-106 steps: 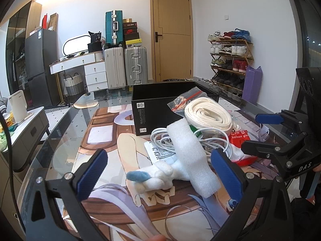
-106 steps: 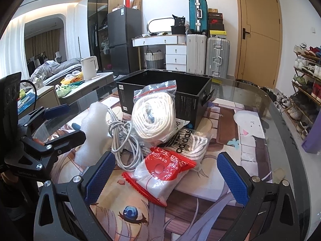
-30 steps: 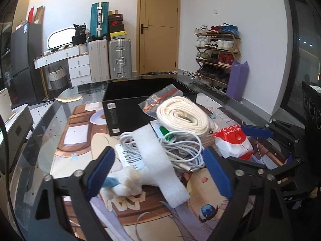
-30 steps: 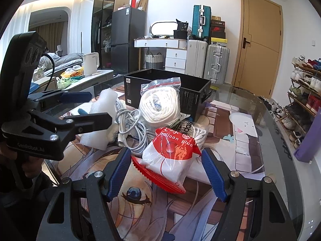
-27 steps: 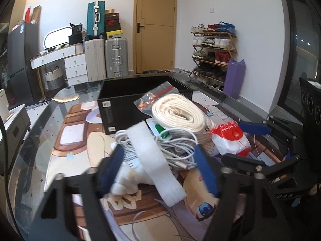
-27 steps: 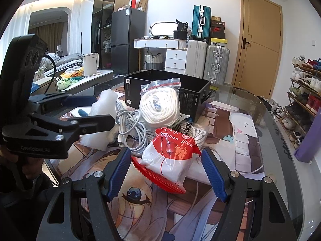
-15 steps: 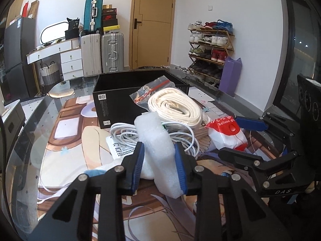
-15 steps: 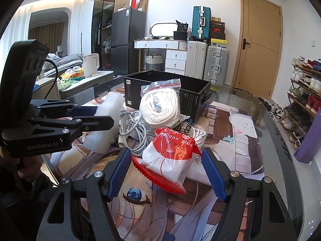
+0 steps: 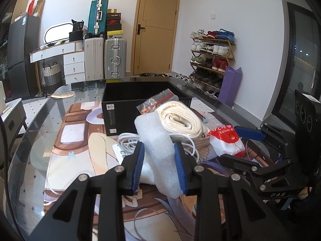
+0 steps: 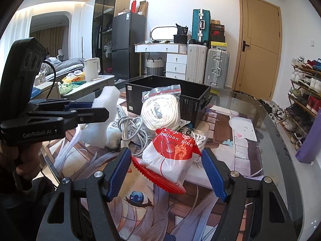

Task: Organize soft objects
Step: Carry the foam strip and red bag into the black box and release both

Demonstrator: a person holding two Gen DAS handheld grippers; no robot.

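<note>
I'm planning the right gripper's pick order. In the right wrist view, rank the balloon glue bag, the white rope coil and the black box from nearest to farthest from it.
1. balloon glue bag: between the open right gripper fingers.
2. white rope coil: just behind it, bagged.
3. black box: farthest back, behind the coil.

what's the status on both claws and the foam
Left claw shut on foam strip. Right claw open around balloon glue bag. Cable coil beside foam.

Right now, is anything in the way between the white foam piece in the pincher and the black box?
Yes. The left gripper is shut on the foam piece, and the bagged coil of white rope sits partly between it and the black box. White cables also lie in front of the box.
</note>
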